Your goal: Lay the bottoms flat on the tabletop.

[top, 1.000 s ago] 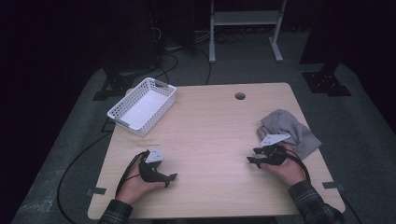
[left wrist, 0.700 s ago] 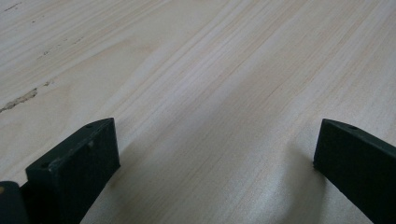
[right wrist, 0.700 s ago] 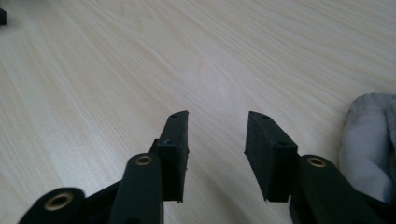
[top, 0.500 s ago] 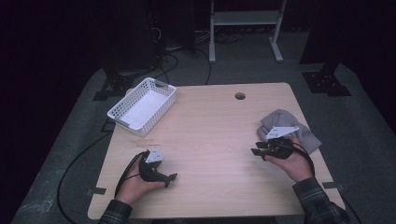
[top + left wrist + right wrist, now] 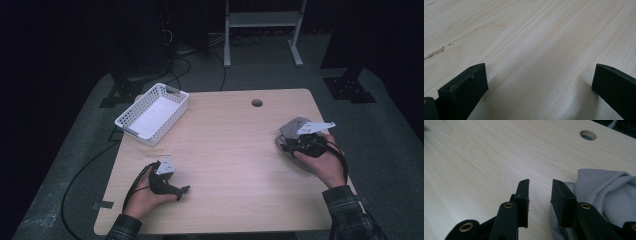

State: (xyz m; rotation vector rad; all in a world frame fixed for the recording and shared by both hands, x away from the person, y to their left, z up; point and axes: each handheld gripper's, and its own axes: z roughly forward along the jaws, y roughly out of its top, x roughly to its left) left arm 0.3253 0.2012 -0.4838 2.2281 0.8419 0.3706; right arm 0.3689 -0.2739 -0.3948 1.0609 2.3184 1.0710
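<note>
A: Where is the grey cloth [image 5: 292, 129]?
B: At about three o'clock on the worktop [image 5: 235, 150], near its edge, crumpled.

A: And the right hand-held gripper [image 5: 289, 145]?
B: Over the cloth's near side; its jaws have just been narrowing, a small gap left, nothing pinched between them.

A: The left hand-held gripper [image 5: 184, 190]?
B: At seven o'clock, jaws wide, resting on bare wood.

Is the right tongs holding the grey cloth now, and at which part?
No. The right tongs have been closing, but their gap is empty; the grey cloth lies beside them, not gripped.
</note>
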